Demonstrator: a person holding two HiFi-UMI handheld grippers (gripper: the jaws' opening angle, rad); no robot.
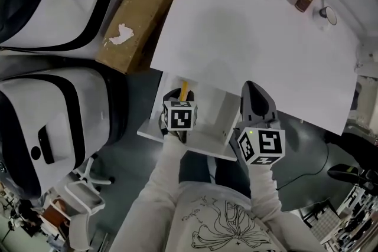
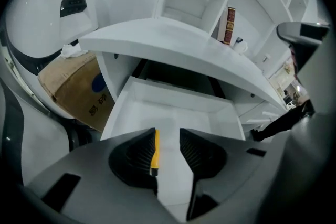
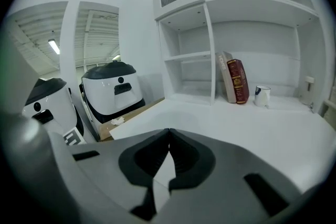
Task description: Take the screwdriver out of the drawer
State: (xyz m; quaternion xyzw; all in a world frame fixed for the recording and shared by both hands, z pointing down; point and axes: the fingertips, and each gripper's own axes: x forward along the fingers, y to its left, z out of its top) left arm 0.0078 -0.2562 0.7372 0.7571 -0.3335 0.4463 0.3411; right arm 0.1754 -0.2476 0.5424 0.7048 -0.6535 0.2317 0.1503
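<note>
Screwdriver retrieval at a white desk [image 1: 254, 38]: the left gripper [image 2: 168, 136] hangs tilted steeply down into the open white drawer [image 2: 178, 107] under the desk's near edge, its jaws spread wide and pressing on nothing. The yellow-handled screwdriver [image 2: 154, 150] lies on the drawer floor directly beneath, in the gap between the jaws and close against the left one. Its long axis runs near to far along the drawer's depth, roughly in line with the jaws, so a short drop and a squeeze across the handle looks like all that remains. This is plainly the nearer hand. The right gripper [image 3: 169, 136], its jaws closed on nothing, hovers to the right over the desk's near edge, well clear of the tool. Nothing else can be seen in the drawer; only its side walls and the desktop overhanging its far end hem the approach. A brown cardboard box [image 2: 73, 86] and two rounded white-and-black machines [image 1: 53, 127] stand to the left, while a dark red book [image 3: 237, 81] and a small white mug [image 3: 262, 96] sit far back by the white shelves.
</note>
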